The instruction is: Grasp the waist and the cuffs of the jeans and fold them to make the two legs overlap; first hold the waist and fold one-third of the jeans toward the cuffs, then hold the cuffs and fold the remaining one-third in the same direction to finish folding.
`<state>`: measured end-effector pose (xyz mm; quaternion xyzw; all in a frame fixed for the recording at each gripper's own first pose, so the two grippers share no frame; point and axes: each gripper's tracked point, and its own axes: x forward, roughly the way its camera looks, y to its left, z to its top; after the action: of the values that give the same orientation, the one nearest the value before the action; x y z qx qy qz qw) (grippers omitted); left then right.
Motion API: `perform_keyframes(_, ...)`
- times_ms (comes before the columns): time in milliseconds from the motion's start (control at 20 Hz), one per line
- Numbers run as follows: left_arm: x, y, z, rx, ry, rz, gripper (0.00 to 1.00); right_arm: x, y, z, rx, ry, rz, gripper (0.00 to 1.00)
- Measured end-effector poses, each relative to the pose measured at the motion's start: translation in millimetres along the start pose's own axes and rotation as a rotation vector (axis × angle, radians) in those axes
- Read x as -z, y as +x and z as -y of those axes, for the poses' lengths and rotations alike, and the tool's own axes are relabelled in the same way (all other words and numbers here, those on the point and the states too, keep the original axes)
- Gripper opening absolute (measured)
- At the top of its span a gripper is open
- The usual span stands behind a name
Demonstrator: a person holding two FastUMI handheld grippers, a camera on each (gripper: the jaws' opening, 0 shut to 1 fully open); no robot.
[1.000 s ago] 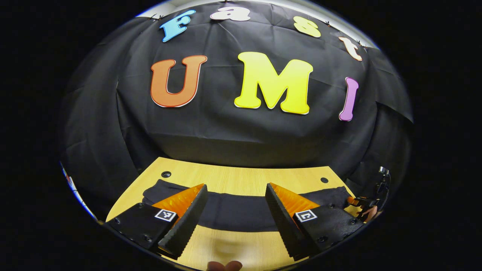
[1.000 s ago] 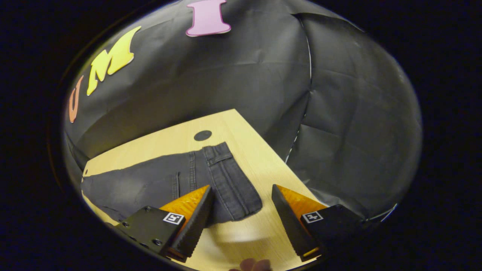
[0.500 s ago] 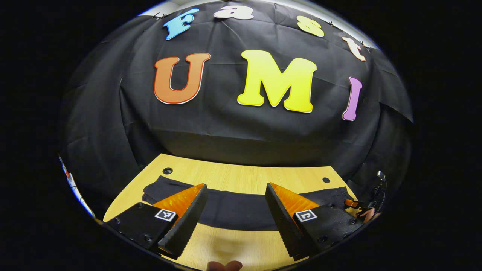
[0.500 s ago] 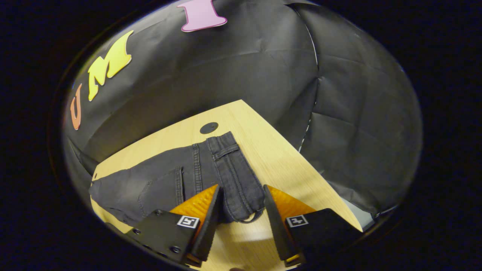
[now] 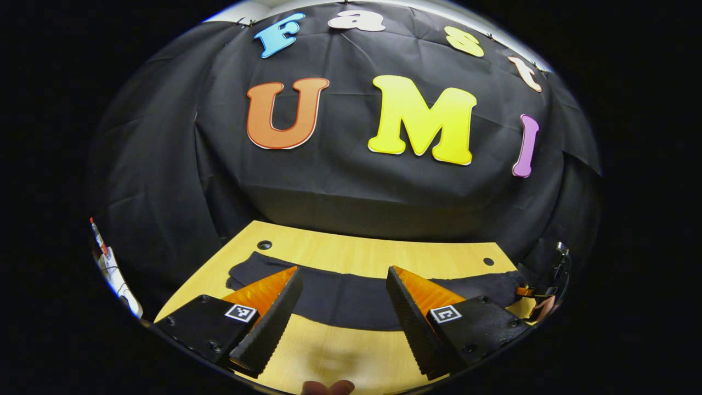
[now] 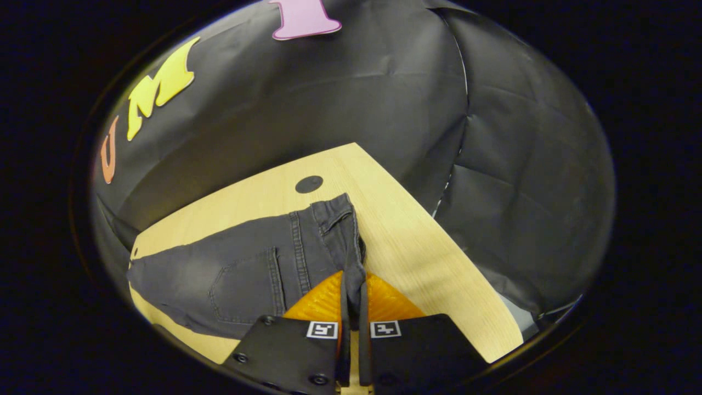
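Observation:
Dark grey jeans (image 6: 247, 269) lie flat across the wooden table (image 6: 406, 241), waist end toward me in the right gripper view. My right gripper (image 6: 351, 285) is shut on the waistband (image 6: 351, 247), which bunches up between the orange fingers. In the left gripper view the jeans (image 5: 351, 293) stretch as a dark band across the table (image 5: 356, 255). My left gripper (image 5: 343, 291) hangs open above the near edge of that band, with nothing between its fingers. The right gripper (image 5: 529, 293) and a hand show small at the far right, at the jeans' end.
Two round holes (image 5: 264, 244) (image 5: 488, 261) sit near the table's far corners; one hole (image 6: 309, 184) lies just beyond the waistband. The black cloth wall stands close behind the table. The table's right edge (image 6: 439, 230) runs near the waist.
My right gripper has gone from open around the waistband to shut on it, lifting and bunching the cloth. The left gripper view has shifted slightly; its fingers stay open.

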<state>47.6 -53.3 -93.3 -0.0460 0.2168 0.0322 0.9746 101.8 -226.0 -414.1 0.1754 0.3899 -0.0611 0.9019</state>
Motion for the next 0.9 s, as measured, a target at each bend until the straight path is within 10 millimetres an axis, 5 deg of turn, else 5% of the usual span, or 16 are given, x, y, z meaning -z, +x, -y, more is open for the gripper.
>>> perform_keyframes(400, 4, -13, -26, -0.019, -0.024, 0.032, 0.99, -31, -66, -26, -0.001, -0.031, 0.076, 0.01)
perform_keyframes(650, 8, -25, -67, -0.065, -0.054, 0.062, 0.99, -74, -120, -87, -0.051, -0.076, 0.162, 0.01)
perform_keyframes(900, 23, -38, -110, -0.092, -0.114, 0.063, 0.99, -95, -161, -156, -0.098, -0.145, 0.219, 0.01)
